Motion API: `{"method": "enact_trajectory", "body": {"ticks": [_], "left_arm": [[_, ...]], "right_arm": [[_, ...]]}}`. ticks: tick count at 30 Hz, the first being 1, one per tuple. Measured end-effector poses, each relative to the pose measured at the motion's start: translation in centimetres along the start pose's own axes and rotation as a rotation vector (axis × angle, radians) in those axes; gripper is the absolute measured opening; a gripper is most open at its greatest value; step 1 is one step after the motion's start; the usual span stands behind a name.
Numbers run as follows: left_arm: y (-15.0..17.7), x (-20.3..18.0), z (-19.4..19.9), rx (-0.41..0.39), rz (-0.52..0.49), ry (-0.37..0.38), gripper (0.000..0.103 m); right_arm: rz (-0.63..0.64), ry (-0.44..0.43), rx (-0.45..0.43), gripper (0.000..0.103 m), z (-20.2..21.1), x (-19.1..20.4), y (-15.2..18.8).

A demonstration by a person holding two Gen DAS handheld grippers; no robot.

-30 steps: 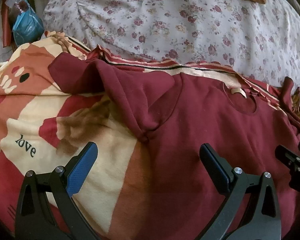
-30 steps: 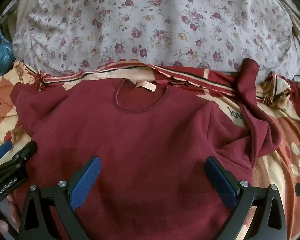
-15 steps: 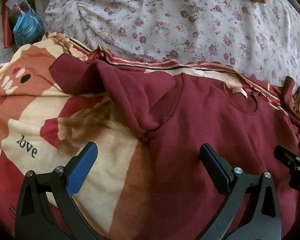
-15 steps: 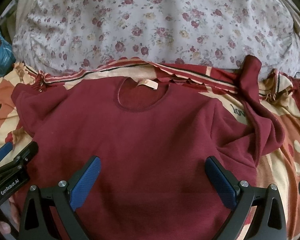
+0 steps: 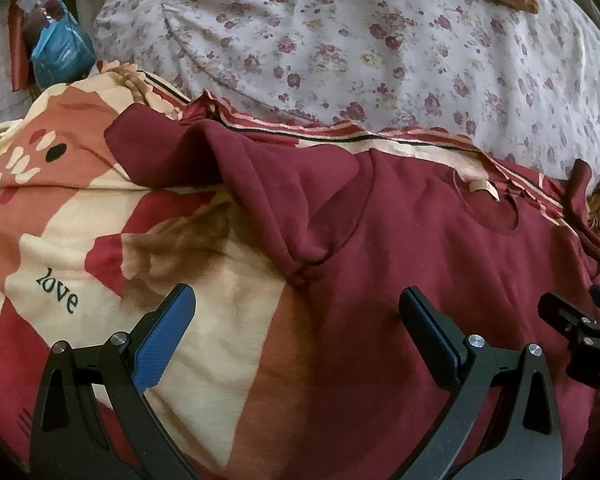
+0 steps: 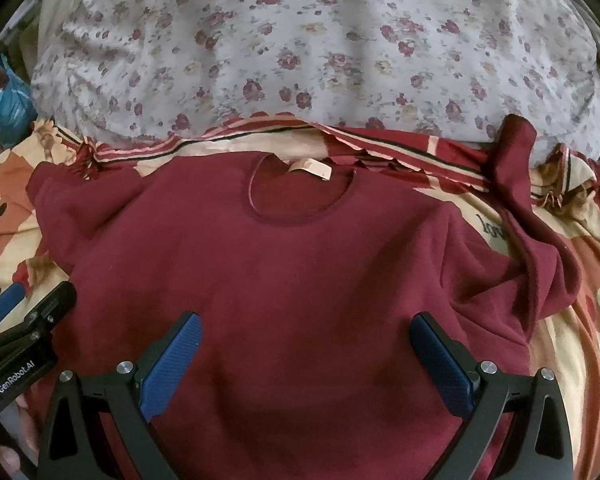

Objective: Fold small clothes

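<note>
A dark red long-sleeved sweater [image 6: 300, 280] lies flat, front up, on a patterned blanket, neck hole [image 6: 296, 196] at the far side. Its left sleeve [image 5: 172, 156] lies rumpled toward the far left. Its right sleeve [image 6: 516, 184] runs up toward the far right. My left gripper [image 5: 296, 312] is open and empty, hovering above the sweater's left edge near the armpit. My right gripper [image 6: 306, 336] is open and empty above the sweater's lower middle. The left gripper also shows in the right wrist view [image 6: 24, 312] at the left edge.
The red, cream and orange blanket [image 5: 100, 264] with the word "love" covers the bed. A floral quilt [image 6: 300, 40] is bunched along the far side. A blue plastic bag [image 5: 60, 56] sits at the far left.
Both grippers have drawn back slightly toward me, so the sweater sits a little farther away in both views. Both stay open; the sweater has not moved.
</note>
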State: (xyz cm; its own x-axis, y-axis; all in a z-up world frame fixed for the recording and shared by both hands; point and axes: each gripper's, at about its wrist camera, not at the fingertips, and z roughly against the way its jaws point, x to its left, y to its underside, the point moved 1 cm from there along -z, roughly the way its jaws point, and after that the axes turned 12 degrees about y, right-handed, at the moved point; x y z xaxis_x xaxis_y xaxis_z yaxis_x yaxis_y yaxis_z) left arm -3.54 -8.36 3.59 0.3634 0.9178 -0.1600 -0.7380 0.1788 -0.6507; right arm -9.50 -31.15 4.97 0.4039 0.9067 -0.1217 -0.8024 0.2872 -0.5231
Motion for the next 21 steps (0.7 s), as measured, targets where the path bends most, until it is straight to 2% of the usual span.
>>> {"method": "enact_trajectory", "body": {"ticks": [6, 10, 15, 18, 21], "left_arm": [[-0.5, 1.6, 1.0, 0.003, 0.070, 0.017, 0.102], [-1.7, 4.0, 1.7, 0.002, 0.128, -0.026, 0.102], [-4.8, 8.1, 2.9, -0.022, 0.205, -0.048, 0.102], [-7.6, 10.7, 2.7, -0.024, 0.207, -0.098, 0.102], [-10.0, 14.2, 1.6, -0.016, 0.253, -0.147, 0.102]], "right_arm": [[0.000, -0.033, -0.009, 0.103, 0.4, 0.2, -0.4], [0.016, -0.068, -0.019, 0.103, 1.0, 0.7, -0.9], [0.043, -0.090, -0.030, 0.103, 1.5, 1.3, -1.1], [0.048, -0.119, -0.031, 0.103, 1.7, 1.4, -1.0], [0.057, -0.135, -0.028, 0.103, 1.8, 1.5, -0.8]]}}
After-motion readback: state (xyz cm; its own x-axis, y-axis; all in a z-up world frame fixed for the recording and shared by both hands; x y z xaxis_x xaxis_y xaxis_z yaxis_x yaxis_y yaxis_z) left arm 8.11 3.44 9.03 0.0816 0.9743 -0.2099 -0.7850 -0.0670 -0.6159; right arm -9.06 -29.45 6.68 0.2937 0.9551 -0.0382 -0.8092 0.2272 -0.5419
